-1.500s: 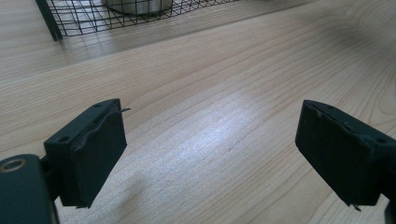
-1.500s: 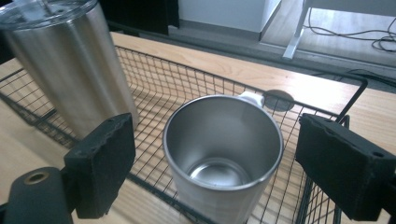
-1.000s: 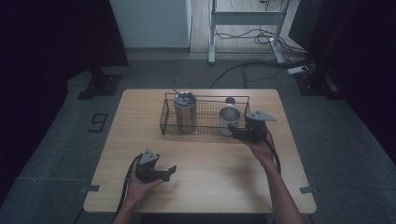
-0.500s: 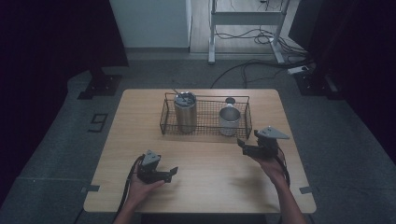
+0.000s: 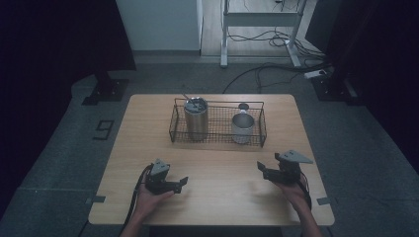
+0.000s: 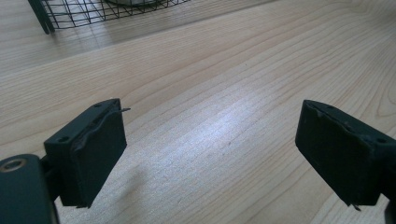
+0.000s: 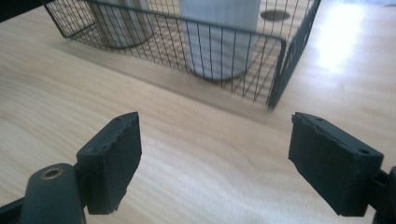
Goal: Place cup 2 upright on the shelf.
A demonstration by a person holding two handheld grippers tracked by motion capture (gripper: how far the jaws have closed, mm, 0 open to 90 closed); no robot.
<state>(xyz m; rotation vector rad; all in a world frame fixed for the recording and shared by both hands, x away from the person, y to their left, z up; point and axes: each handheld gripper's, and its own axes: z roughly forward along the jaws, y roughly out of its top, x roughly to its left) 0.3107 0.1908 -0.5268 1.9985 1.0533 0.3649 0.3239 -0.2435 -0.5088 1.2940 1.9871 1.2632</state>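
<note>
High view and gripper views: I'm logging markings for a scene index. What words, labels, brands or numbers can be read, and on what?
"9": a dark mark on the floor left of the table; it could also be a 6.
Basket, tumbler and cup: no readable text.

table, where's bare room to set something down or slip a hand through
The widest bare wood on the table runs between the wire basket and the near edge, between the left hand-held gripper and right hand-held gripper. Narrower strips flank the basket. It is crowded inside, with the tall tumbler and steel cup.
</note>
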